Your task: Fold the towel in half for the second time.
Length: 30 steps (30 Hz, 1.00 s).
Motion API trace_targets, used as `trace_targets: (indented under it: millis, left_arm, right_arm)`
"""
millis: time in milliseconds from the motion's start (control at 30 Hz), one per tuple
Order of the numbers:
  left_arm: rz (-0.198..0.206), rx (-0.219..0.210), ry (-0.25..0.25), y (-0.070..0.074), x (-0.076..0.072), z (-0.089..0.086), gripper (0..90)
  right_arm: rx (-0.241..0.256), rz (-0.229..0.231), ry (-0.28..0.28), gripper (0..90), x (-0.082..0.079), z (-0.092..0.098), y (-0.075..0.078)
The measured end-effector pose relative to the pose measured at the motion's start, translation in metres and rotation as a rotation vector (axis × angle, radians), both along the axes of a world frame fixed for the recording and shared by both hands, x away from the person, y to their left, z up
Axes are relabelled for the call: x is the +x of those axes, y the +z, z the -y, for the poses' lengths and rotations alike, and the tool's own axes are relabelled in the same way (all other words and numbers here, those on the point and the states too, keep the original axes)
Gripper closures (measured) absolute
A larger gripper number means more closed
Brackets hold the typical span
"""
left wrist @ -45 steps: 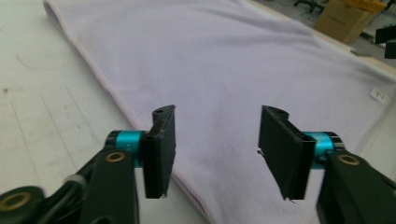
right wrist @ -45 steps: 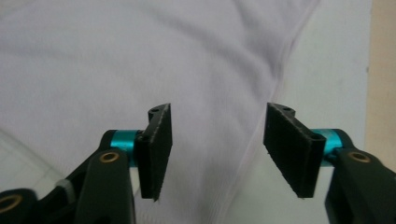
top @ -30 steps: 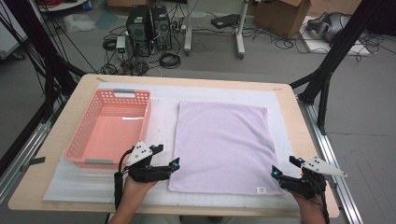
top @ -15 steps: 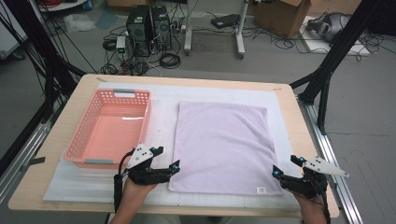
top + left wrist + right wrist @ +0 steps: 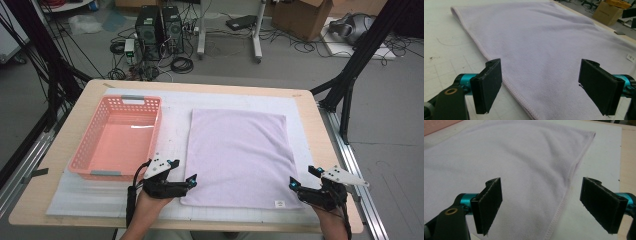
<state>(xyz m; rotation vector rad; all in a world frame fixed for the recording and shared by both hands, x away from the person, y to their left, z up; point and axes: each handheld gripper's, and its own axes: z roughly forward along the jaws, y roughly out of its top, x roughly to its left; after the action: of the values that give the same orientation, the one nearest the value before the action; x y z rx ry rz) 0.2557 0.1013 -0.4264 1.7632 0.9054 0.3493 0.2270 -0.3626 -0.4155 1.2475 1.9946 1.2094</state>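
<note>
A lilac towel (image 5: 240, 150) lies flat on the white mat (image 5: 175, 110), with a small label (image 5: 280, 203) near its front right corner. My left gripper (image 5: 182, 171) stands open at the towel's front left corner. In the left gripper view the jaws (image 5: 540, 75) straddle the towel's hemmed edge (image 5: 506, 85) just above the cloth. My right gripper (image 5: 303, 177) is open at the front right corner. In the right gripper view its jaws (image 5: 540, 192) straddle the towel's (image 5: 524, 157) right hem. Neither gripper holds anything.
A pink plastic basket (image 5: 117, 135) with nothing in it sits on the mat left of the towel, close to my left gripper. The wooden table's front edge (image 5: 200, 226) runs just under both hands. Cables and computer boxes lie on the floor beyond the table.
My left gripper has edged a little to the right, toward the towel's front left corner. The right gripper has shifted slightly left toward the towel's edge. Both stay open.
</note>
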Motion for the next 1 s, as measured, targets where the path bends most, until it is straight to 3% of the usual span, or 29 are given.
trace_targets:
  millis: [133,300,367,433,567,700,767,1000]
  left_arm:
    - [-0.016,-0.004,0.001,0.002,0.011,0.003,20.1]
    - [-0.042,-0.014,0.034,0.005,0.037,0.007,19.6]
    - [-0.062,-0.027,0.052,0.005,0.049,0.008,19.7]
    - [-0.068,0.009,0.070,0.006,0.061,0.012,19.6]
    - [-0.081,0.023,0.083,0.011,0.082,0.017,19.5]
    - [-0.110,0.012,0.106,0.015,0.106,0.020,19.5]
    - [-0.129,0.007,0.109,0.016,0.117,0.023,21.3]
    - [-0.141,0.027,0.137,0.013,0.146,0.028,22.0]
  right_arm:
    - [0.010,-0.024,0.000,17.0,0.007,0.003,-0.002]
    - [0.024,-0.040,-0.009,17.1,0.026,0.005,0.001]
    - [0.048,-0.049,-0.016,17.1,0.037,0.005,0.002]
    - [0.063,-0.065,-0.020,17.1,0.049,0.006,0.003]
    - [0.057,-0.095,-0.027,17.1,0.073,0.005,0.006]
    - [0.032,-0.132,-0.046,17.1,0.099,0.005,0.006]
    - [0.052,-0.155,-0.062,17.1,0.111,0.006,0.005]
    - [0.038,-0.194,-0.094,21.9,0.143,0.006,0.003]
